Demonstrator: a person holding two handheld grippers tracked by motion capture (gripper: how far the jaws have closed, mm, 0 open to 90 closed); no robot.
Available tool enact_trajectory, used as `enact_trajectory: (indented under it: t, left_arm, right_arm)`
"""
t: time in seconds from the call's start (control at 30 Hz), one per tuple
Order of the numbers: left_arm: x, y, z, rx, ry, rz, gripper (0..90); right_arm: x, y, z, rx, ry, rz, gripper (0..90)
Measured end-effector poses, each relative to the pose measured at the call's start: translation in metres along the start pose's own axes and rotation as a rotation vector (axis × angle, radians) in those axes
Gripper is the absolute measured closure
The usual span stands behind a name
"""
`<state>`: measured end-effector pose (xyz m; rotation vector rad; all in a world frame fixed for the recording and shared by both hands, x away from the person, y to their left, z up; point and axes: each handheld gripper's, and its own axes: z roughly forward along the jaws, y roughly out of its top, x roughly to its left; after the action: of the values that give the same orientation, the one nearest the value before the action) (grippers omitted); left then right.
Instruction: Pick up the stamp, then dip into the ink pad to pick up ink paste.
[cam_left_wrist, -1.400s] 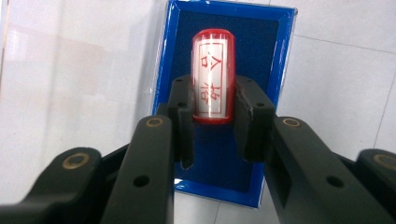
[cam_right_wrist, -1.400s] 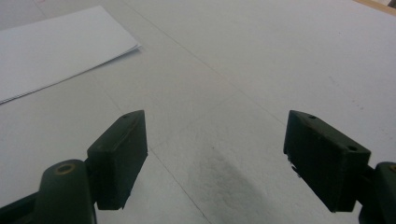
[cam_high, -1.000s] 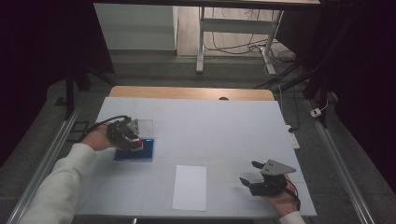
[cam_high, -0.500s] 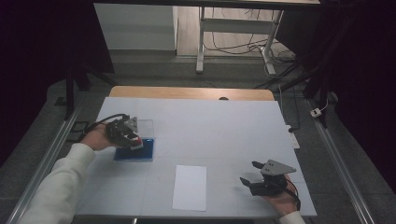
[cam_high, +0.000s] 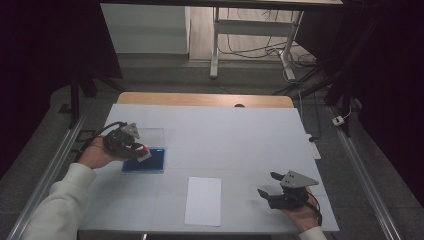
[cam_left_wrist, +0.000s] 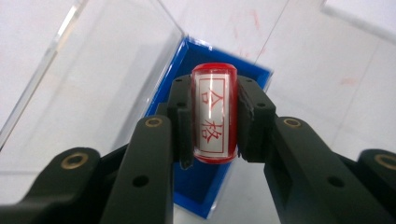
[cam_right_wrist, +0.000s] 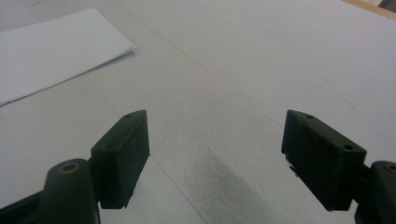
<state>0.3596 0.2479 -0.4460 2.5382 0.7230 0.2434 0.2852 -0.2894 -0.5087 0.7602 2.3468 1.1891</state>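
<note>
The left gripper (cam_left_wrist: 215, 116) had its jaws clamped on a red stamp (cam_left_wrist: 214, 119), one pad pressed against each side of the barrel. Its clear face carried two red characters inside a red frame. The jaws had just been closing, with the stamp between them. In the high view the left gripper (cam_high: 141, 151) held the stamp (cam_high: 144, 151) above the blue ink pad case (cam_high: 145, 161), which lay at the left of the white table (cam_high: 240, 135). Whether the stamp touched the pad or hung just clear of it was hard to tell from that height. The case's clear lid (cam_left_wrist: 79, 88) stood open along its far side (a faint pane in the high view).

The right gripper (cam_right_wrist: 217, 158) rested near the table's front right corner, jaws wide apart with nothing between them. The high view showed the right gripper (cam_high: 269, 186) well apart from the stamp. A white sheet of paper (cam_high: 203, 200) lay between the two hands, near the front edge.
</note>
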Motion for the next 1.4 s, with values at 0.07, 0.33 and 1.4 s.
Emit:
enact_trajectory:
  t: [0.07,0.33,1.4]
  left_arm:
    - [-0.005,-0.003,-0.005,-0.026,0.015,-0.023,70.2]
    - [-0.023,-0.012,-0.018,-0.094,0.088,-0.117,70.2]
    - [-0.037,-0.014,-0.01,-0.159,0.108,-0.204,70.1]
  right_arm:
    - [0.0,0.0,0.0,-0.005,-0.005,0.003,22.7]
    - [-0.002,0.0,-0.001,-0.011,-0.012,0.02,22.6]
    - [0.0,-0.001,0.0,0.013,-0.008,0.004,23.2]
